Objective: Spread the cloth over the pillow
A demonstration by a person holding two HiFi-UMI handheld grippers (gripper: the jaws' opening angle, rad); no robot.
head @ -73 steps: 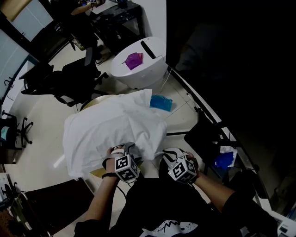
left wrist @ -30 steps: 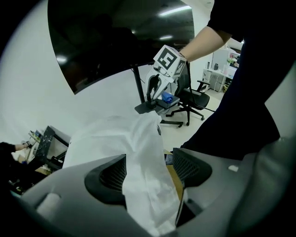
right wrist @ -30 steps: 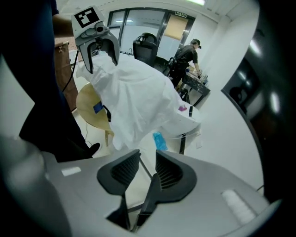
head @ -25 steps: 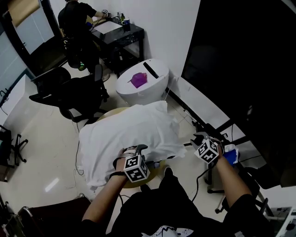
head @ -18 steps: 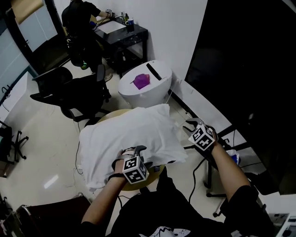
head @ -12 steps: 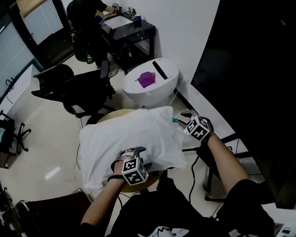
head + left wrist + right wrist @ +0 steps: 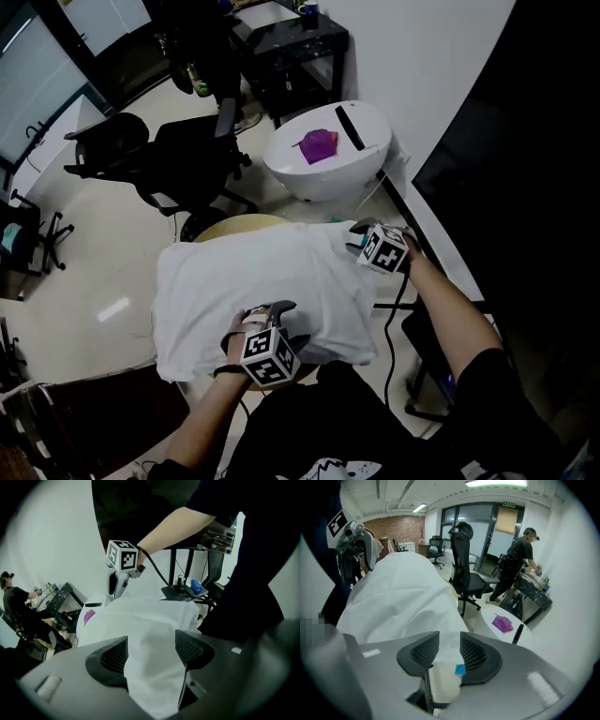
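A white cloth (image 7: 253,281) lies draped over a pillow on a small round table (image 7: 225,226). My left gripper (image 7: 265,314) sits at the cloth's near edge. In the left gripper view a fold of cloth (image 7: 151,630) fills the gap between its jaws, so the left gripper (image 7: 151,641) is shut on it. My right gripper (image 7: 357,237) hovers at the far right corner. The right gripper (image 7: 450,646) has just been opening its jaws, which stand apart over the cloth corner (image 7: 408,597). Below it shows the pillow's cream corner (image 7: 443,679) with a blue tag.
A white round stand (image 7: 328,183) with a purple object (image 7: 319,146) is beyond the pillow. Black office chairs (image 7: 178,150) stand at the far left. A black desk (image 7: 291,37) is against the wall, with a person (image 7: 518,557) at it. Cables run on the floor to the right.
My right gripper has travelled from beside the pillow's near right side up to its far right corner. The left gripper stayed on the near edge, shifting slightly.
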